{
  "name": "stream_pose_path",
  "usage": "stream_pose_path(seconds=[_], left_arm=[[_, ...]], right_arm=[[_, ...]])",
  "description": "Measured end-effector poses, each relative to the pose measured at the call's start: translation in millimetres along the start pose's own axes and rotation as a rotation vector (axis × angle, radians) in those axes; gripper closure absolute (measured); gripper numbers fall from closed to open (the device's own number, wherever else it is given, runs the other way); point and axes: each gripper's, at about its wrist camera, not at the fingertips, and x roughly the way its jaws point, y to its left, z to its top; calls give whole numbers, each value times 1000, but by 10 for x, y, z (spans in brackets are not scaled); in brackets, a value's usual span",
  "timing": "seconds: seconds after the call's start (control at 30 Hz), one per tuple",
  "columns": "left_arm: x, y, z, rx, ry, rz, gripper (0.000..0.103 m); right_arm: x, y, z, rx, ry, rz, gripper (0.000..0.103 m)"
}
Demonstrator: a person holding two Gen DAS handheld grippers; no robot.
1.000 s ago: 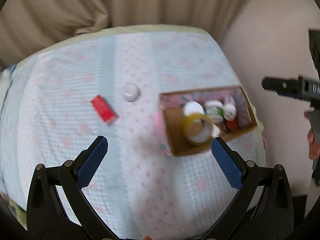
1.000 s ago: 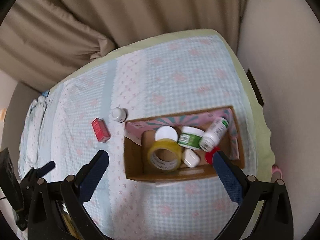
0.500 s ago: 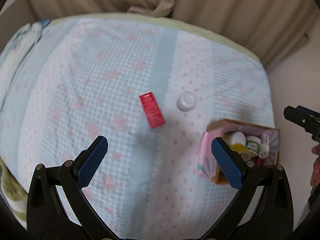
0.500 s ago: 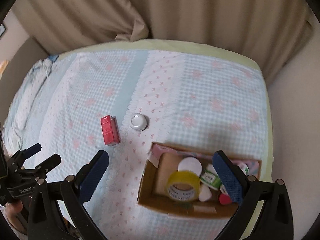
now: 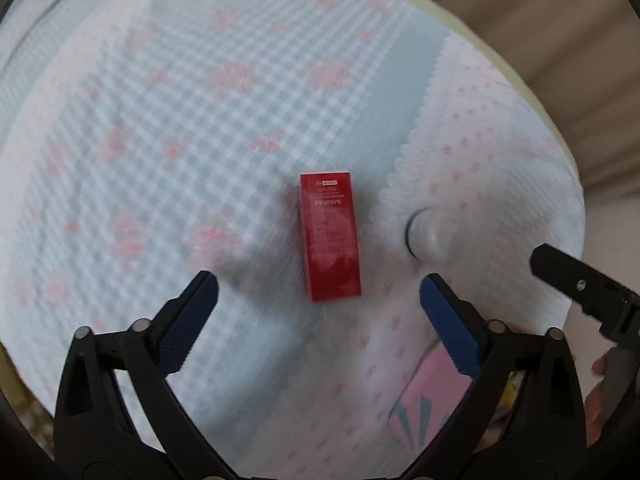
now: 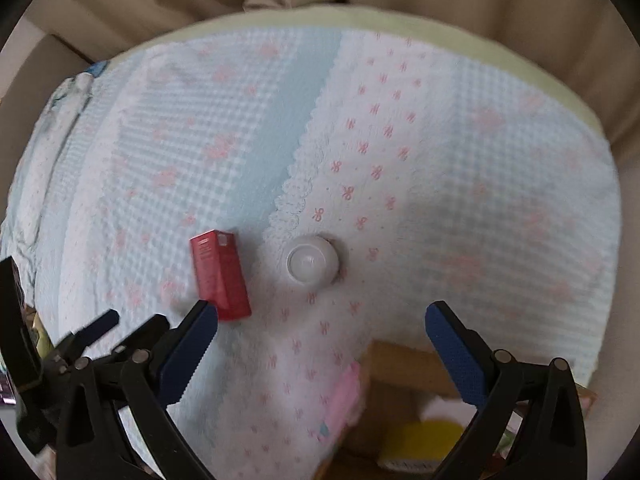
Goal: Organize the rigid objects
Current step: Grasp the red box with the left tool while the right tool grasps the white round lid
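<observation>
Red box [image 5: 330,237] flat on cloth [image 5: 200,120], white jar [image 5: 430,235] beside; L gripper [image 5: 318,290] over box, jaws apart but just closing, nothing btwn; R gripper [image 6: 320,314] agape, empty

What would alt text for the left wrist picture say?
A small red box lies flat on a blue-and-white checked bedcover, just ahead of the open left gripper, nothing between its blue fingers. A round white jar sits beside the box.
</observation>
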Motion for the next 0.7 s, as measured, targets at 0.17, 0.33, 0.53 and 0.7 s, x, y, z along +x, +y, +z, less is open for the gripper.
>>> stream_pose_path(seconds=[0.17, 0.33, 0.53, 0.7], left_arm=[[573, 26, 75, -81, 57, -9, 16], [871, -3, 112, -101, 69, 20, 27], [994, -165, 167, -60, 54, 90, 27], [1044, -336, 196, -9, 32, 166, 47]], right_arm=[[568, 50, 162, 47, 76, -28, 0], [1044, 77, 224, 83, 141, -46, 0], [1351, 118, 286, 109, 179, -43, 17], [1456, 133, 279, 129, 200, -67, 42]])
